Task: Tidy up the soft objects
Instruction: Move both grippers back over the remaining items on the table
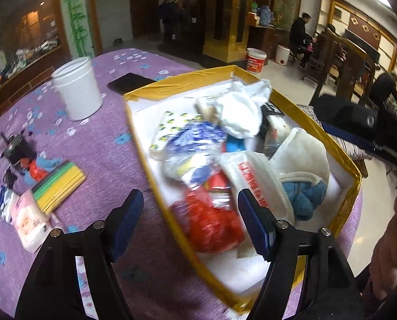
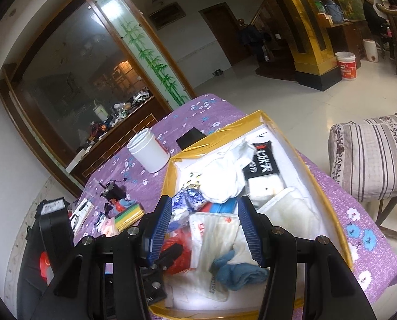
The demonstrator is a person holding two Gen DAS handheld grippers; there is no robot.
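Observation:
A gold-rimmed box (image 1: 182, 77) (image 2: 171, 165) with a white inside sits on the purple flowered tablecloth. It holds a white cloth (image 1: 241, 114) (image 2: 222, 184), a white fleece (image 1: 302, 154), a blue knitted piece (image 1: 302, 194) (image 2: 235, 272), a red plastic bag (image 1: 211, 224) and a white bag with red print (image 1: 254, 178) (image 2: 214, 229). My left gripper (image 1: 190, 225) hangs open over the box's near edge, above the red bag. Over the white printed bag, my right gripper (image 2: 205, 230) is open, and its pads are not pressing on the bag.
Left of the box stand a white jar (image 1: 77, 88) (image 2: 148, 150) and a black phone (image 1: 130, 82). Nearer lie a green-and-yellow pack (image 1: 57, 184), a pink tissue pack (image 1: 30, 221) and a small black device (image 1: 16, 146). A striped cushioned seat (image 2: 371, 154) stands right of the table.

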